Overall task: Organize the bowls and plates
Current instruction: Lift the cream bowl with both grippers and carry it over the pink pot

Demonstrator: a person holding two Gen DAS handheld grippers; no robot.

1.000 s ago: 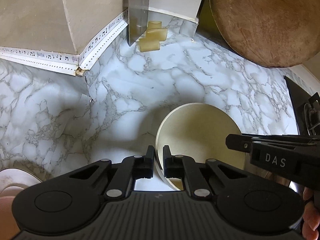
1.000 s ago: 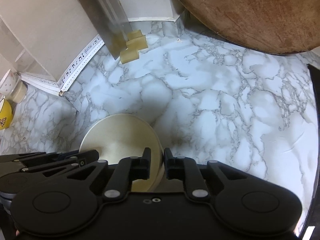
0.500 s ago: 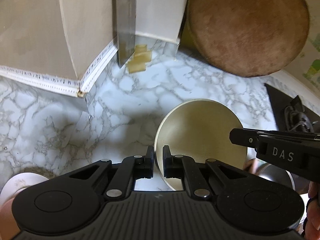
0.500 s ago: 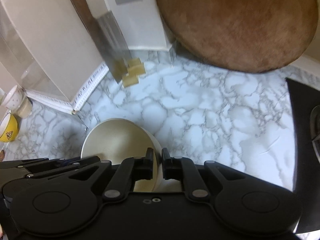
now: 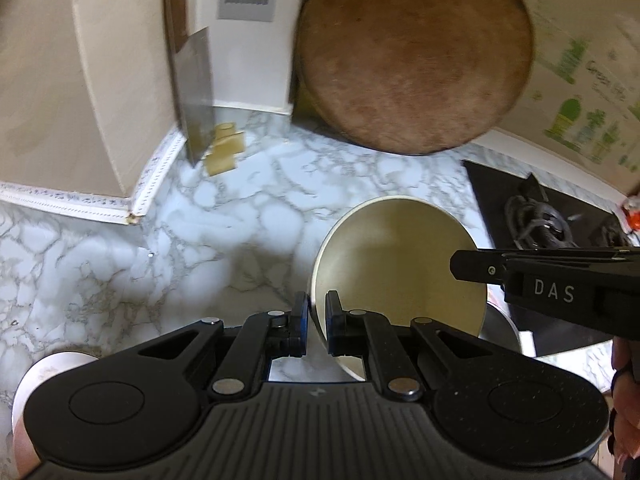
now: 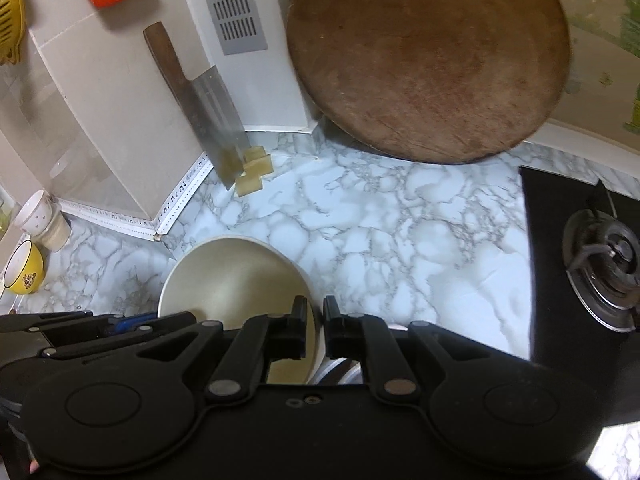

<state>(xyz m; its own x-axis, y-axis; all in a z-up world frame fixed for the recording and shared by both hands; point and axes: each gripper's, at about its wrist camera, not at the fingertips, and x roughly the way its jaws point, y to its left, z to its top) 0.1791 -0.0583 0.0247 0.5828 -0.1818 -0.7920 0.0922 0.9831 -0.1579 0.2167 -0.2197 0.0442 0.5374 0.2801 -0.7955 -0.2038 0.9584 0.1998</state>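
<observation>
Bowl gripped at two opposite rim points, carried clear above the marble bench.

My left hand-held gripper (image 5: 316, 322) is clenched on the cream bowl (image 5: 400, 264) at its left rim, my right hand-held gripper (image 6: 316, 326) on the right rim; I judge the paired hold keeps it from tipping. Cleaver (image 6: 218, 128) and round board (image 6: 428, 60) lean on the wall, out of my way.

- Marble-patterned countertop (image 6: 360, 216), white with grey veins
- Round wooden board (image 6: 428, 60) standing on its back edge against the wall
- Cleaver (image 6: 216, 120) propped upright beside yellowish blocks (image 6: 252, 178)
- Yellow bowl (image 6: 24, 274) and spotted cup (image 6: 34, 210) at far left
- Black stove (image 6: 580, 264) set in at right
</observation>
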